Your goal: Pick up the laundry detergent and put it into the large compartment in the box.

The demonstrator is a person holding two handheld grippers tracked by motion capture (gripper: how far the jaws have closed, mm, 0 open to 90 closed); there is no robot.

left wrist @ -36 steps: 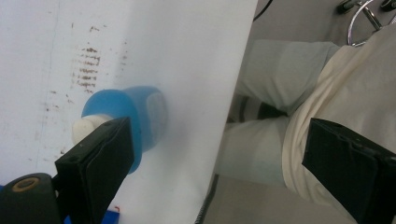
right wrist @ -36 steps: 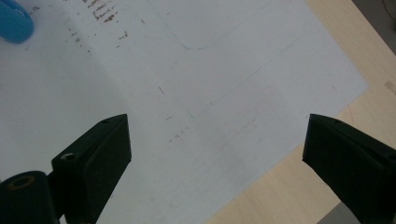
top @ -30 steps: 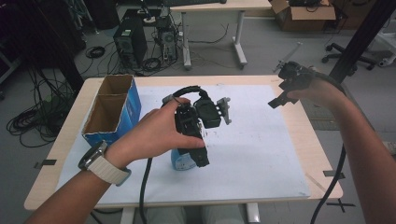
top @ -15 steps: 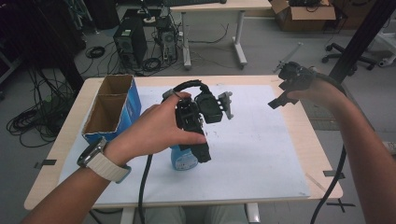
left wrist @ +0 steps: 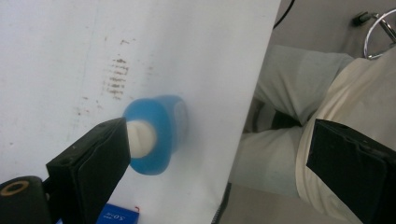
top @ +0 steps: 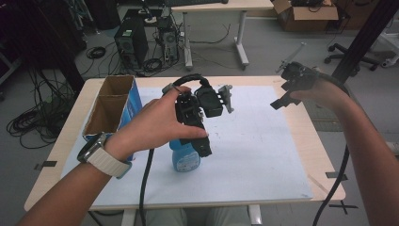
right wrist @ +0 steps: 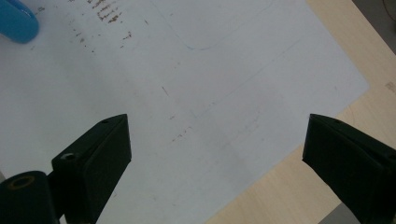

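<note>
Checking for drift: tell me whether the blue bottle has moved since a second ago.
No. The blue bottle stands at the same spot beside the cardboard box, under the left gripper.

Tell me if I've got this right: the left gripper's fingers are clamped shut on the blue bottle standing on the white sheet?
Not quite. The left gripper has its fingers spread wide, as the left gripper view shows: one sits by the cap of the blue bottle, the other far off. The bottle does stand on the white sheet.

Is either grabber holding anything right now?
No. The left gripper hangs open above the upright blue plastic bottle, one jaw beside its white top. The right gripper is open over the white sheet.
</note>
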